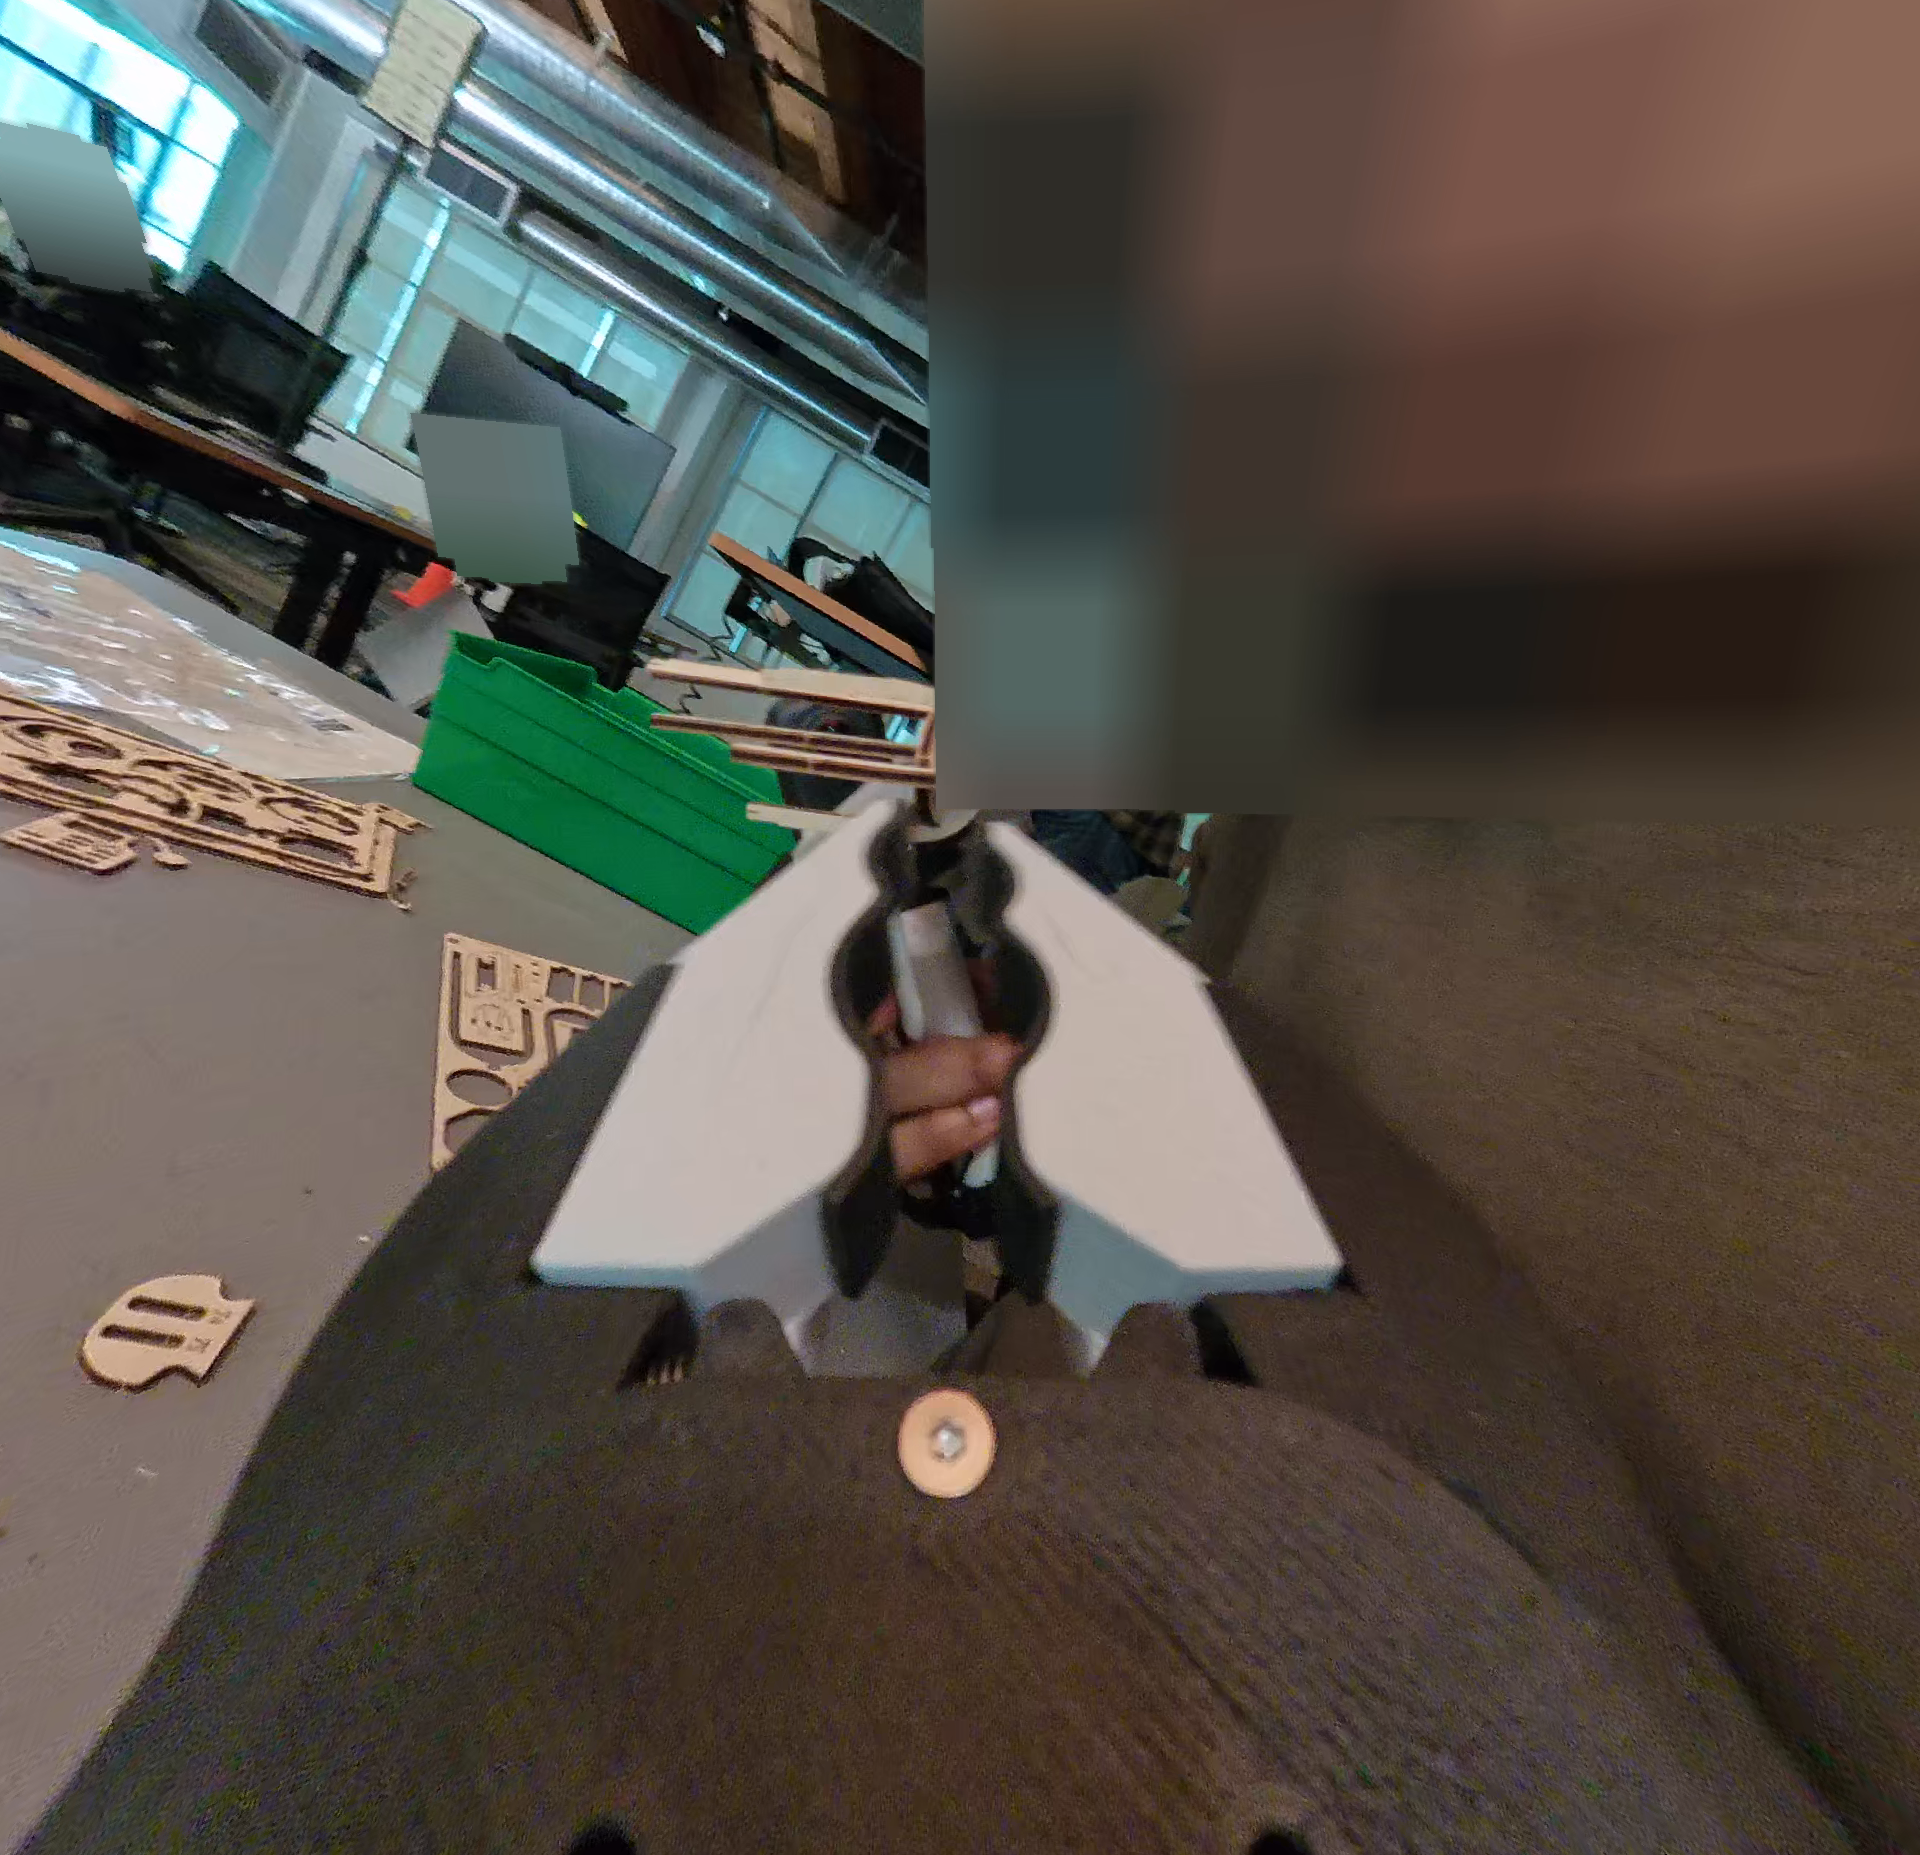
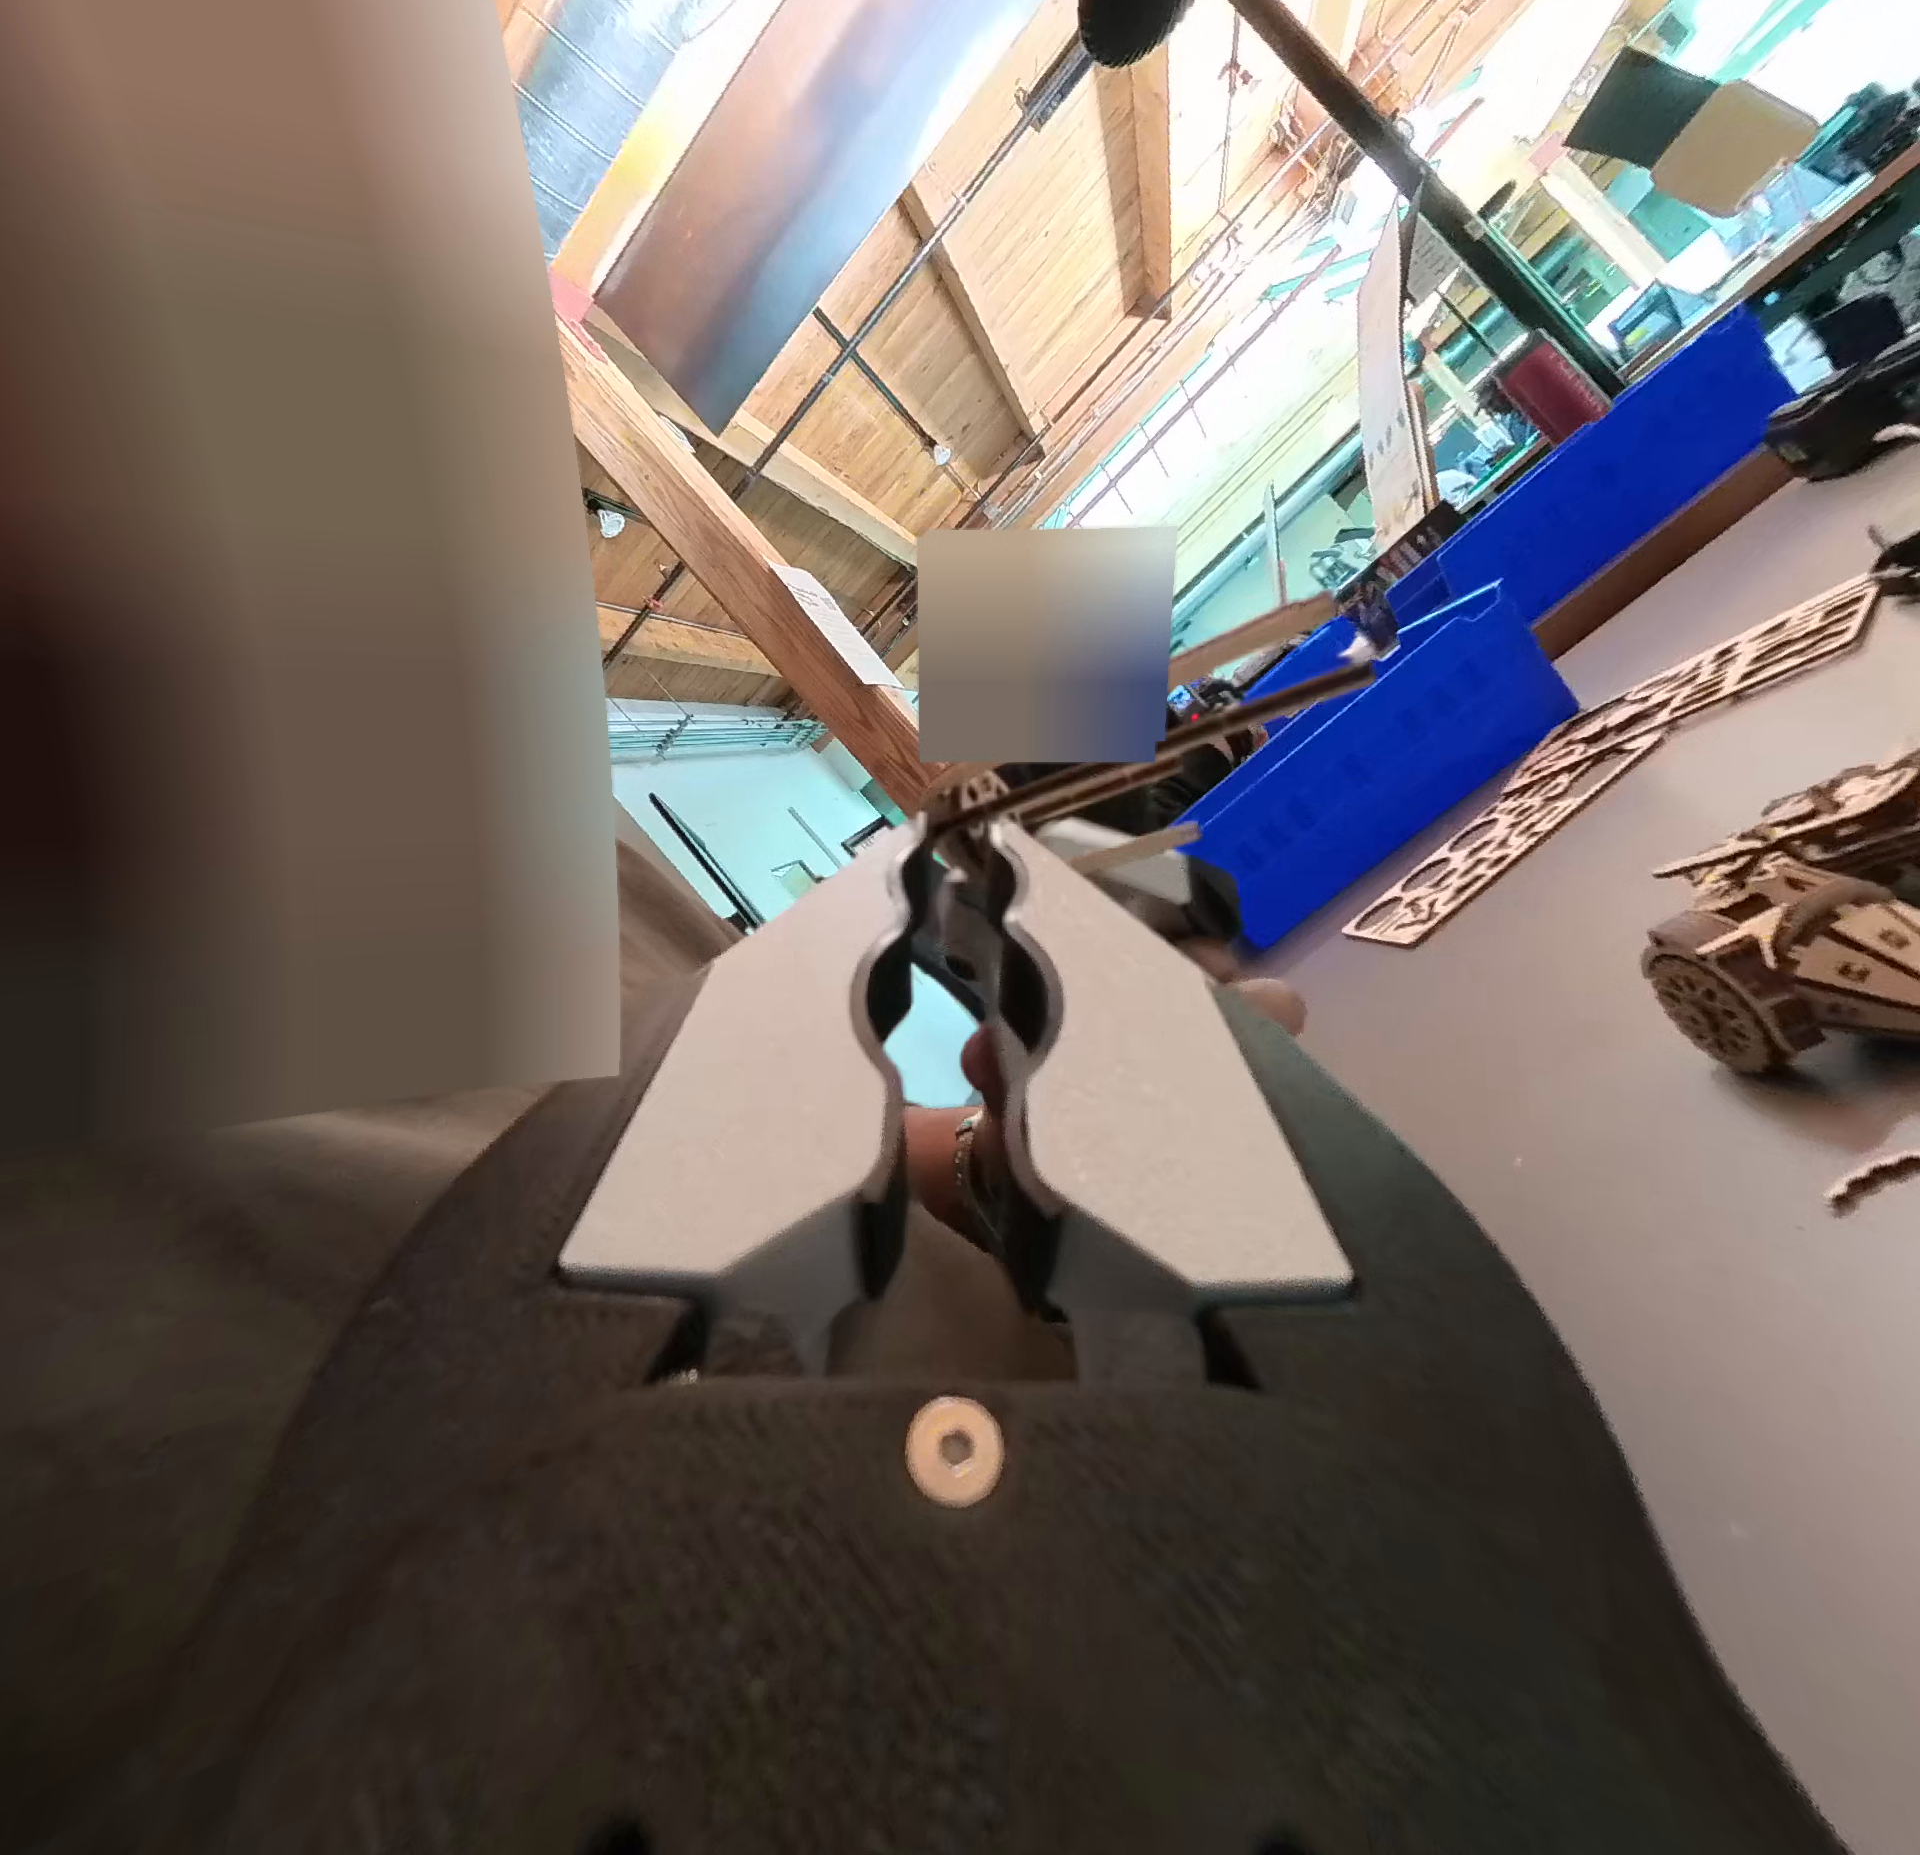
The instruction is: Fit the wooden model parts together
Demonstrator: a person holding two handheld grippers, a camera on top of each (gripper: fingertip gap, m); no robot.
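Note:
In the left wrist view my left gripper (image 1: 920, 816) is raised above the table, its jaws closed at the tips on a wooden assembly (image 1: 800, 725) of several flat plates that sticks out to the left. Through the gap between its fingers I see a hand (image 1: 940, 1099) holding the other gripper. In the right wrist view my right gripper (image 2: 961, 818) is shut at the tips on the wooden part (image 2: 1143, 756), whose thin plates run off to the right, seen edge-on. How the plates join is hidden by the fingers and a blurred patch.
A green bin (image 1: 582, 766) stands behind the left gripper. Punched wooden sheets (image 1: 208, 787) (image 1: 509, 1026) and a loose cut piece (image 1: 166, 1327) lie on the grey table. Blue bins (image 2: 1403, 756), another wooden sheet (image 2: 1558, 787) and a built wooden model (image 2: 1787, 953) lie right. The grippers are tip to tip, or close to it.

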